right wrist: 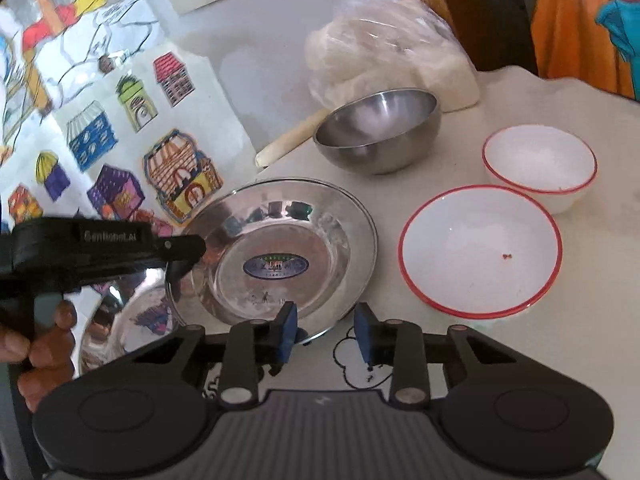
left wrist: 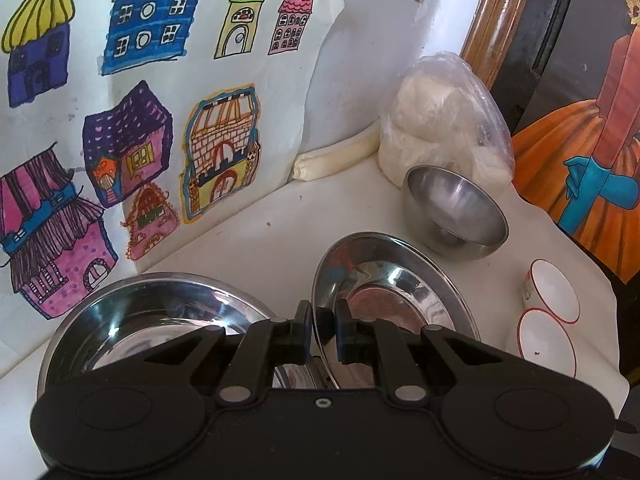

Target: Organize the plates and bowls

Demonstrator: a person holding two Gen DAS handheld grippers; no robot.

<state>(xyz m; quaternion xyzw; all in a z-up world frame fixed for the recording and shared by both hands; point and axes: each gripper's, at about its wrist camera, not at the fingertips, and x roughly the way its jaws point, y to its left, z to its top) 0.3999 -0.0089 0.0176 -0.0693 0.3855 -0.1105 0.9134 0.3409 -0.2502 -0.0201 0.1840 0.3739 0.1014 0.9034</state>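
Left gripper (left wrist: 324, 330) was seen pinched on the near-left rim of the steel plate (left wrist: 394, 292), pads narrowly spaced with the rim between them; the plate was tilted, its left edge raised. Just left of it, a second steel plate (left wrist: 148, 320) was seen lying flat on the white table (left wrist: 260, 240). Right gripper (right wrist: 326, 334) was held spread and empty, with the gripped plate's near rim just beyond its left blue pad (right wrist: 289, 330). A steel bowl (right wrist: 378, 130) was seen behind the plate, in front of a plastic bag (right wrist: 384, 48) of white material. Two red-rimmed white bowls (right wrist: 480, 250) were placed to the right, nearly touching each other. Painted house drawings (left wrist: 120, 120) were seen on the wall at left.
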